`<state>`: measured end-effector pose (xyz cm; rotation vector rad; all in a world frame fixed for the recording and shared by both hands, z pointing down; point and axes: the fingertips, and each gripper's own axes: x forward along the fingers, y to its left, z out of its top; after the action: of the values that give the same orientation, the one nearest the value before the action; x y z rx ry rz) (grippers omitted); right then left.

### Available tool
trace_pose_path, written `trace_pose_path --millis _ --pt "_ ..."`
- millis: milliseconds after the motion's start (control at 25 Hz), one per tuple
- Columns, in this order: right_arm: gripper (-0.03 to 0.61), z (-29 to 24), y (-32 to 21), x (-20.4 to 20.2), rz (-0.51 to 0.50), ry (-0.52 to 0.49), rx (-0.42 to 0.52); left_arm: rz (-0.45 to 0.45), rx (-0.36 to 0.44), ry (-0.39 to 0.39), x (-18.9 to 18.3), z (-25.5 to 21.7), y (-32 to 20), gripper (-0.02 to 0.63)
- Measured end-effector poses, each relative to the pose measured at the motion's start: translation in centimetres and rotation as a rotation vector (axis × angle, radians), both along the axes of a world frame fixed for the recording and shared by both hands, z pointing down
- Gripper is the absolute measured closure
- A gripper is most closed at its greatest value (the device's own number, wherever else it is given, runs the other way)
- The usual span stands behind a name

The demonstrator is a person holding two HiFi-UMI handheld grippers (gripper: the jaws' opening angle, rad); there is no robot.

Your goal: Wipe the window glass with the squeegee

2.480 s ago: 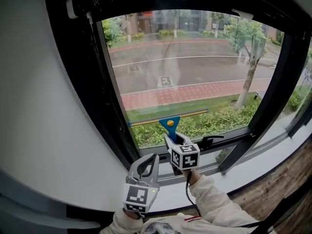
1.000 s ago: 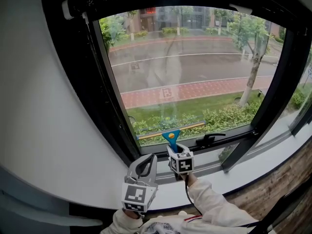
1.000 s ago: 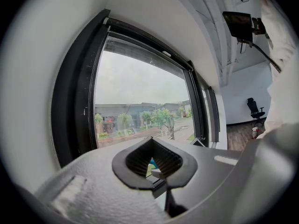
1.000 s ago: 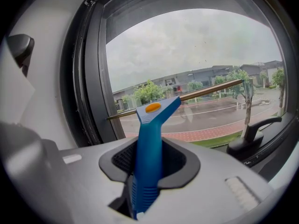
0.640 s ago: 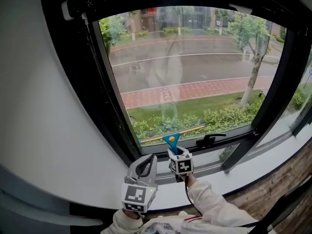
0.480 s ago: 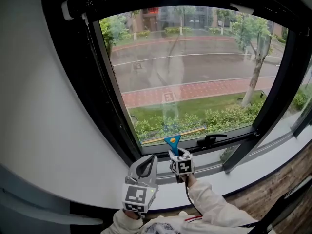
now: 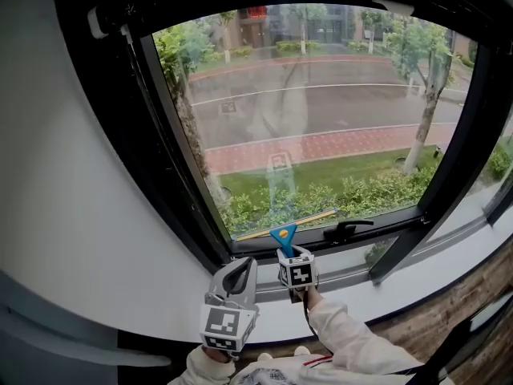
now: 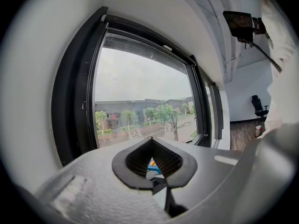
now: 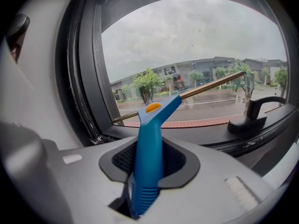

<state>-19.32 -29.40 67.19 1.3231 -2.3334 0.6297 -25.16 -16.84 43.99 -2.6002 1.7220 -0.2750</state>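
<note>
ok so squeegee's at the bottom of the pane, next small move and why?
Probably lift the squeegee off the window glass and carry it up for another pass. Its blade lies tilted along the glass's bottom edge, just above the lower frame, so no downward travel is left. The right gripper is shut on its blue handle; no regrasp looks needed.

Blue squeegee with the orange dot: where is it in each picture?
Head view: the blue plastic squeegee is at the bottom middle, just above the right tool.
Left gripper view: only a blue sliver shows, peeking through the shut left tool.
Right gripper view: it is in the centre, its handle clamped in the right tool.
Shared landmark: the black window frame.
</note>
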Motion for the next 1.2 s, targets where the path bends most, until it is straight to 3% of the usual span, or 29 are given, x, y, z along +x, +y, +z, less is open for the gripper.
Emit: trace_pose_path --millis 200,560,920,1200 --pt "0.459 -0.2 0.9 0.8 -0.026 -0.010 0.007 -0.027 -0.022 0.002 1.0 1.0 0.1 0.614" --pt "0.459 -4.8 3.4 4.4 -0.055 -0.132 0.050 -0.076 -0.074 0.023 4.0 3.4 1.3 0.614" --pt "0.459 -10.5 9.5 11.1 0.045 -0.181 0.154 0.024 -0.058 0.038 8.0 3.8 5.6 0.614" --pt "0.459 -13.5 19.0 14.4 0.150 -0.172 0.228 0.046 -0.031 0.089 6.9 4.0 15.1 0.614"
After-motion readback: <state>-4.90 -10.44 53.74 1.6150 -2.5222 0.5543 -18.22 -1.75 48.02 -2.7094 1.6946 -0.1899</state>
